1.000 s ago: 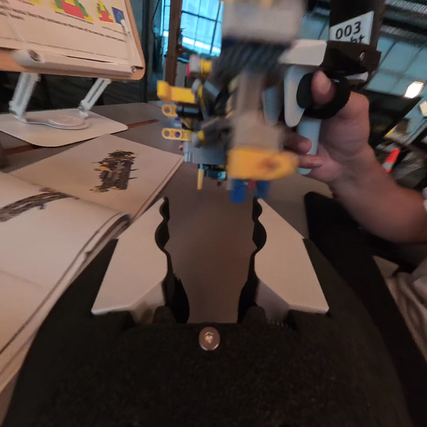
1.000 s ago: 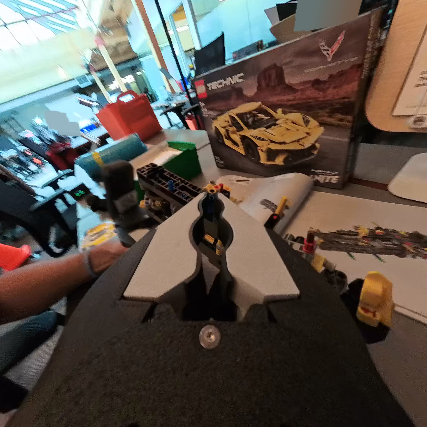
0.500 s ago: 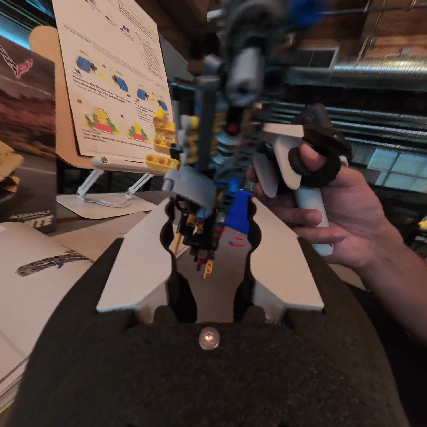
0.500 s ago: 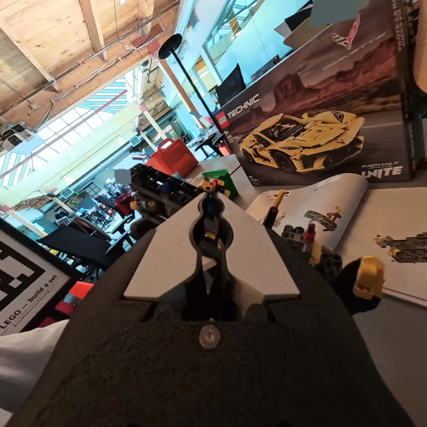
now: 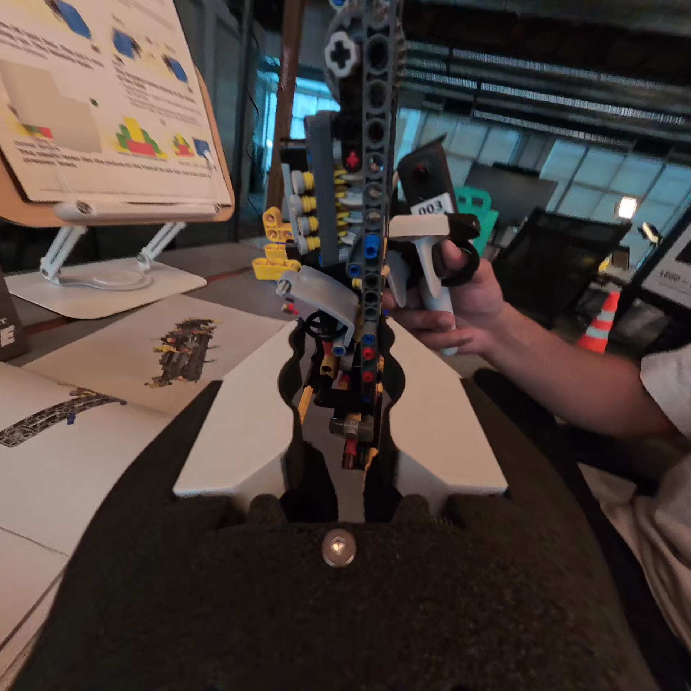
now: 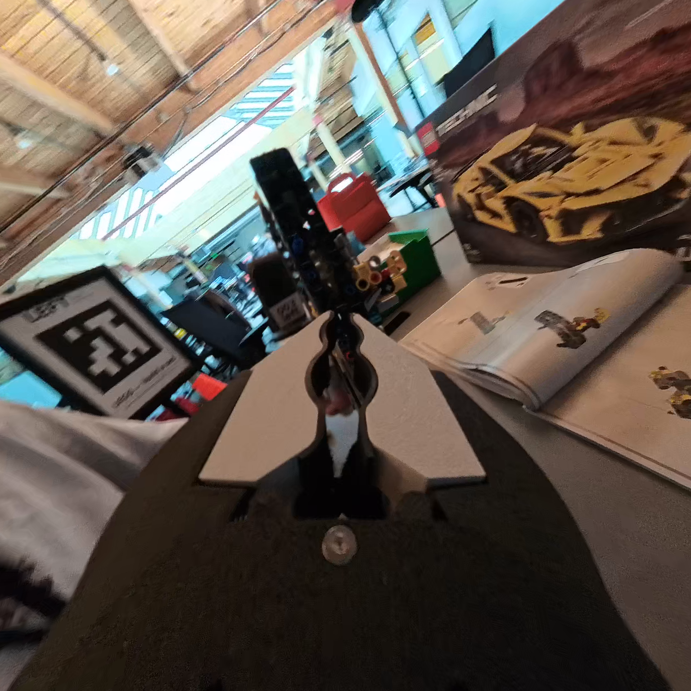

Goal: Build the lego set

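Grey lego assembly [image 5: 368,239] upright, right gripper [image 6: 342,329] clamping

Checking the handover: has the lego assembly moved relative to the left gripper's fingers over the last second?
Yes. The lego assembly has come down and nearer; its lower end now sits between the left gripper fingers.

Timber-beamed ceiling [image 6: 67,56] overhead — bright windows [image 6: 389,74] ahead, an orange traffic cone [image 5: 598,323] on the floor far right.

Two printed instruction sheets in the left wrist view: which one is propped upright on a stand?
The single sheet at upper left, clipped to a tilted board on a white stand. The open booklet lies flat on the table below it.
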A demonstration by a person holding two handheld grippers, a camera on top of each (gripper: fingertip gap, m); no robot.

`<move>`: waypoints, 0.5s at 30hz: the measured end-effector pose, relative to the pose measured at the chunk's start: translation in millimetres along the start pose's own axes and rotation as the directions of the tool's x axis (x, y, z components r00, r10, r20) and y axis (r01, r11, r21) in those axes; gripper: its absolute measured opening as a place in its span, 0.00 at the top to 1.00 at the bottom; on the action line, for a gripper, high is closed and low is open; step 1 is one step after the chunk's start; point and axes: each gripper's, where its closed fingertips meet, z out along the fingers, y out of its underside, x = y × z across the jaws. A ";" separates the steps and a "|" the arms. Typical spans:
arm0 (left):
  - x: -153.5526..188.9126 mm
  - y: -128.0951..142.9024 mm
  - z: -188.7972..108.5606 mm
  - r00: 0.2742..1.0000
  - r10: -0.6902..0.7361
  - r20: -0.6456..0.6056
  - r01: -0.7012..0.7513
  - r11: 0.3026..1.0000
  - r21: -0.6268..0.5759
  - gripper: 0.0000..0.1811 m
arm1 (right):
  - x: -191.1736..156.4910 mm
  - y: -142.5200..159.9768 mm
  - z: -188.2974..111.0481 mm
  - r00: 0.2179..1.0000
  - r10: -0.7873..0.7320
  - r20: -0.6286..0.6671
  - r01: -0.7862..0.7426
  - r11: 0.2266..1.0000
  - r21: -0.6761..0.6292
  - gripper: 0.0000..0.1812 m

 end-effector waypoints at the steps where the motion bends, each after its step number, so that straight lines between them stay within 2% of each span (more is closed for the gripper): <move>1: 2.0 5.1 0.0 1.000 0.021 -0.001 -0.021 0.999 -0.037 0.78 | 0.8 7.1 -4.2 0.999 -0.015 0.034 0.016 1.000 -0.025 0.98; 6: 6.0 34.5 -2.9 0.979 0.201 0.037 -0.189 0.958 -0.217 0.78 | 11.8 43.0 -18.0 0.991 -0.065 0.120 0.083 0.985 -0.150 0.98; 11: 8.1 35.2 -4.7 0.983 0.181 0.013 -0.173 0.959 -0.224 0.78 | 7.6 46.4 -18.9 0.977 -0.089 0.192 0.118 0.982 -0.148 0.98; 13: 7.0 35.0 -7.2 0.987 0.159 -0.003 -0.156 0.962 -0.226 0.78 | 2.2 48.3 -18.8 0.965 -0.133 0.228 0.172 0.972 -0.159 0.92; 15: 4.7 35.0 -10.5 0.991 0.129 -0.021 -0.131 0.965 -0.225 0.78 | 0.4 51.3 -18.2 0.953 -0.189 0.236 0.233 0.956 -0.176 0.90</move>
